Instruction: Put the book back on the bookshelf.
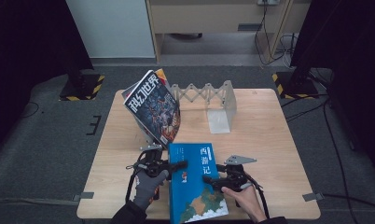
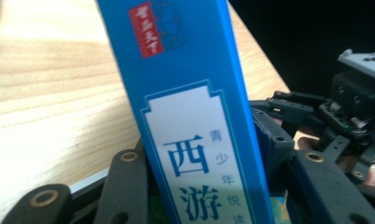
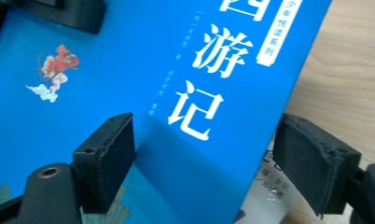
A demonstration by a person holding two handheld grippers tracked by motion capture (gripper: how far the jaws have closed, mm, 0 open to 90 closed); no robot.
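A blue book (image 1: 197, 186) with white Chinese lettering lies near the table's front edge. My left gripper (image 1: 178, 164) reaches in from the book's left side. In the left gripper view the blue book's spine (image 2: 190, 116) stands between the jaws of my left gripper (image 2: 199, 144), and both jaws lie against it. My right gripper (image 1: 211, 179) comes in at the book's right edge. In the right gripper view one pad (image 3: 106, 154) of my right gripper (image 3: 209, 158) sits over the cover of the blue book (image 3: 129, 70), and the other pad (image 3: 311, 163) stands off beyond its edge.
Several magazines (image 1: 153, 107) lean against a grey accordion book stand (image 1: 209, 95) at the back of the wooden table (image 1: 269, 140). The other hand's gripper (image 2: 353, 102) shows at the right of the left gripper view. Dark stands and cables sit on the floor behind.
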